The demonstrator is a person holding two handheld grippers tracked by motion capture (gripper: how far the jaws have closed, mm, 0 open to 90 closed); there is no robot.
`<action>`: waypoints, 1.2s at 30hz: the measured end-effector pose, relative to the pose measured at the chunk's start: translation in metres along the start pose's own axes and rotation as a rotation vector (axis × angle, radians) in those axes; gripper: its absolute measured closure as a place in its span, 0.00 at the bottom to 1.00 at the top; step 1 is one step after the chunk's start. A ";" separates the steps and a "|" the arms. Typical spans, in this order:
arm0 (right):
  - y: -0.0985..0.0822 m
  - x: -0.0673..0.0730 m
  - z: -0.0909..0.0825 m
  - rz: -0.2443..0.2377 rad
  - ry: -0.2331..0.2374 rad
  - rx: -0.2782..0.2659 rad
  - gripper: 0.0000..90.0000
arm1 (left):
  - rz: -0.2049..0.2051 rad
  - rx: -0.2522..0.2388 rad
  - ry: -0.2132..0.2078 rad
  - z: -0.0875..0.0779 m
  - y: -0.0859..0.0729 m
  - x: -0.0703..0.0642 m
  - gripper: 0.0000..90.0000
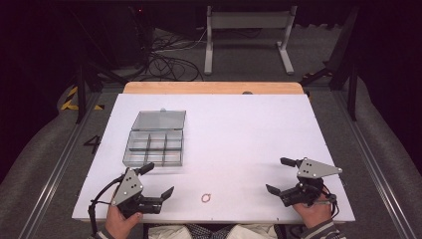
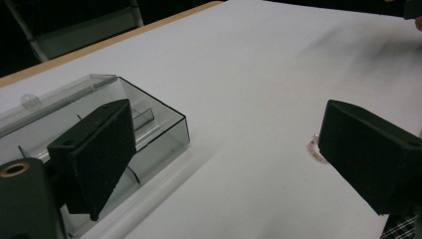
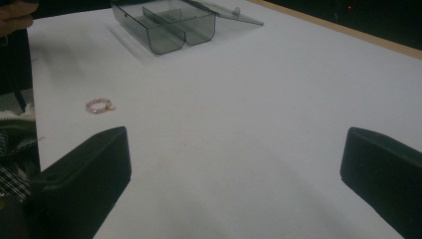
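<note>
In the high view, the left gripper (image 1: 158, 180) sat at the lower left of the frame and the right gripper (image 1: 276, 175) at the lower right, both with jaws spread wide and nothing between them. A small beaded ring (image 1: 207, 198) lay on the white table (image 1: 239, 134) low in the centre, between the two grippers and apart from both. A clear compartment box (image 1: 154, 148) with its lid folded back stood left of centre.

In the left gripper view, the jaws stood wide and empty; the ring (image 2: 313, 148) peeked out beside the right-hand jaw, the box (image 2: 99, 129) behind the left-hand one.

In the right gripper view, the jaws gaped empty; the ring (image 3: 100, 105) lay at middle left, the box (image 3: 166, 25) at the top.
</note>
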State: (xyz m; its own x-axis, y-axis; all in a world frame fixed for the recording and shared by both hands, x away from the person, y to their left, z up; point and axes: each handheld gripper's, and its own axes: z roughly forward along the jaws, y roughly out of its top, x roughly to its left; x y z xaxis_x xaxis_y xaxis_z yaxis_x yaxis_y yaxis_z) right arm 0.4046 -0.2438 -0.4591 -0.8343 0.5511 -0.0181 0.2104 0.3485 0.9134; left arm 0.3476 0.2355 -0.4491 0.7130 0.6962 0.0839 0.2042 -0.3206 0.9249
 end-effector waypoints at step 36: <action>-0.002 -0.001 0.002 0.011 0.018 -0.010 0.01 | 0.035 0.009 -0.001 0.002 0.014 -0.004 0.10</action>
State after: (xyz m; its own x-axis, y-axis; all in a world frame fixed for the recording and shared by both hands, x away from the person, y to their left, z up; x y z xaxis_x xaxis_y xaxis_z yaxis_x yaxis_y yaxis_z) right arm 0.4057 -0.2437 -0.4617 -0.8410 0.5411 -0.0010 0.2143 0.3346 0.9177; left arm 0.3490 0.2265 -0.4373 0.7207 0.6835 0.1156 0.1853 -0.3506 0.9180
